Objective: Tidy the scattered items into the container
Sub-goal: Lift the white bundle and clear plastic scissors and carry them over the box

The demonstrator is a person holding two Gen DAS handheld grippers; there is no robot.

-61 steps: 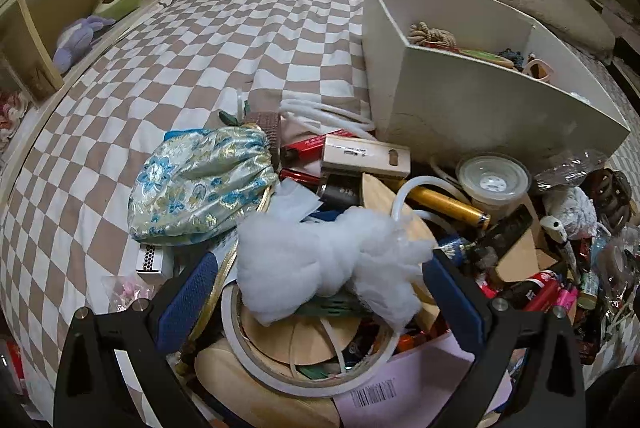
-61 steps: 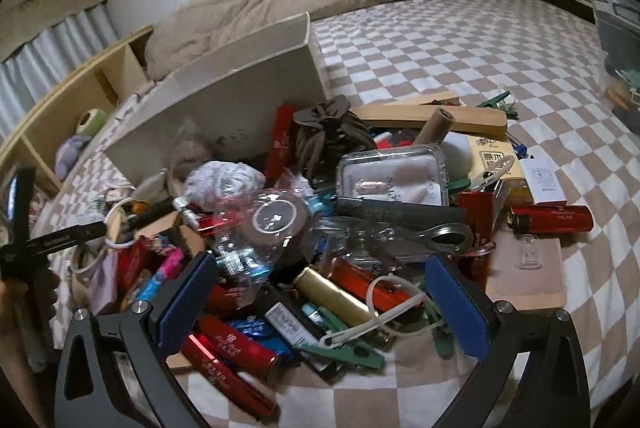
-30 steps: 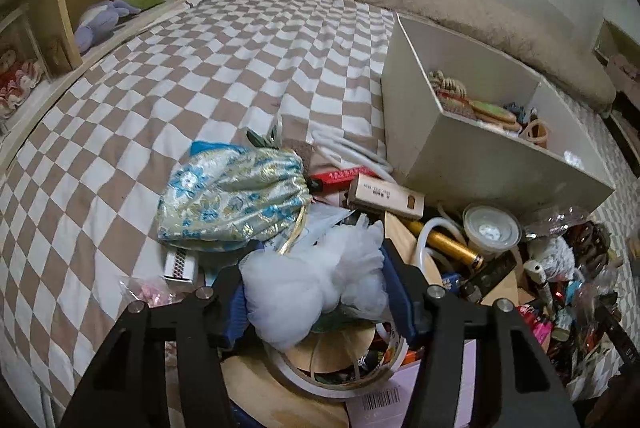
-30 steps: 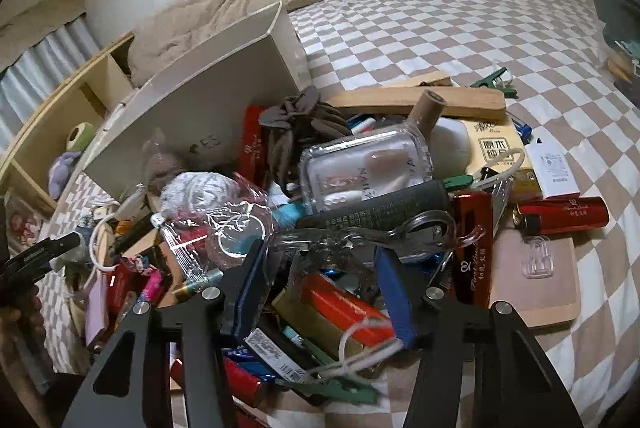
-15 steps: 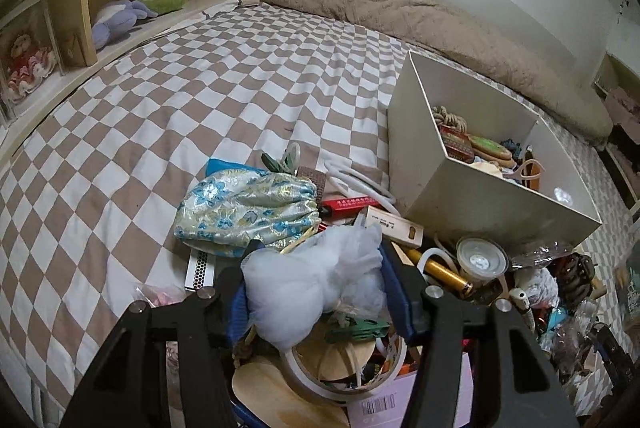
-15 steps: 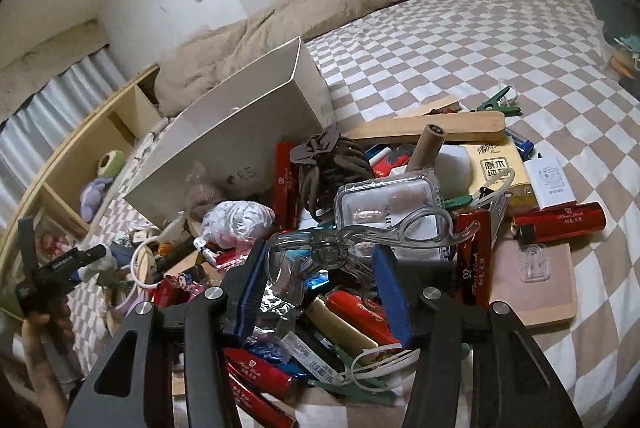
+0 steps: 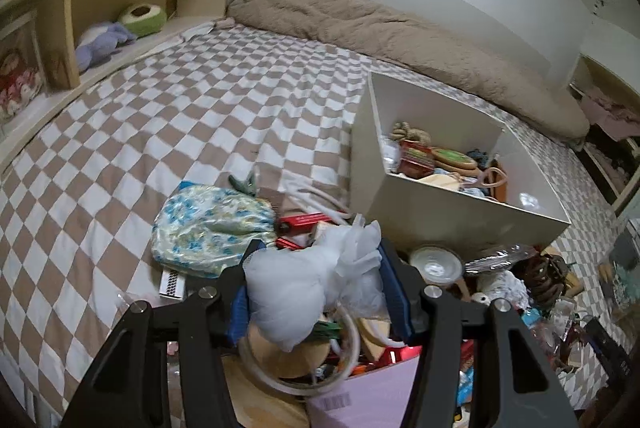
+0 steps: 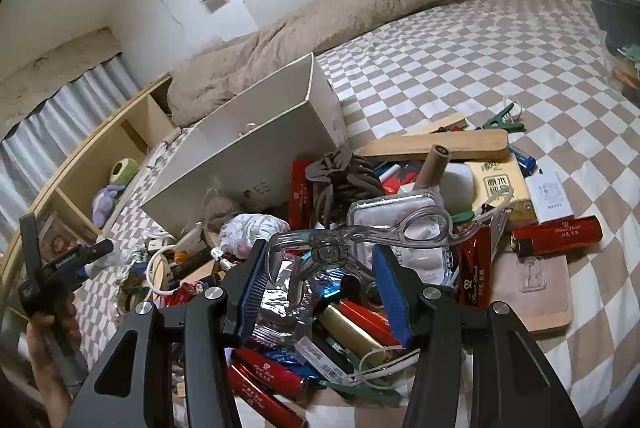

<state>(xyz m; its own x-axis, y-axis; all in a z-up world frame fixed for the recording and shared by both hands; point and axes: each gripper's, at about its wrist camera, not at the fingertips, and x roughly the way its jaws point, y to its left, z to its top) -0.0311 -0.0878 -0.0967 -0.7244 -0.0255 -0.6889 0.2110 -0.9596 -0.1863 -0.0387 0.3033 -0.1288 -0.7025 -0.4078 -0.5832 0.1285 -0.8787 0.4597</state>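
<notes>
My left gripper [image 7: 320, 288] is shut on a white plastic bag of stuffing [image 7: 304, 288] and holds it above the pile of scattered items. The white box [image 7: 452, 216] stands ahead to the right, with several items inside. My right gripper [image 8: 320, 284] is shut on clear plastic tongs [image 8: 360, 236] lifted above the pile; their ring handles stick out to the right. The white box [image 8: 248, 163] is ahead to the left in the right wrist view. The left gripper [image 8: 60, 264] and the hand holding it show at that view's left edge.
A floral pouch [image 7: 212, 228], tape roll [image 7: 296, 368], red tubes [image 8: 556, 236], a wooden board [image 8: 532, 288], a dark scrunchie [image 8: 340, 179] and a lidded clear case [image 8: 400, 224] lie on the checkered bedspread [image 7: 180, 127]. A brown duvet [image 7: 400, 43] and a wooden shelf [image 7: 80, 7] border the bed.
Both grippers closed, the left on the white bag and the right on the clear tongs, then rose and pulled back from the pile, lifting them.
</notes>
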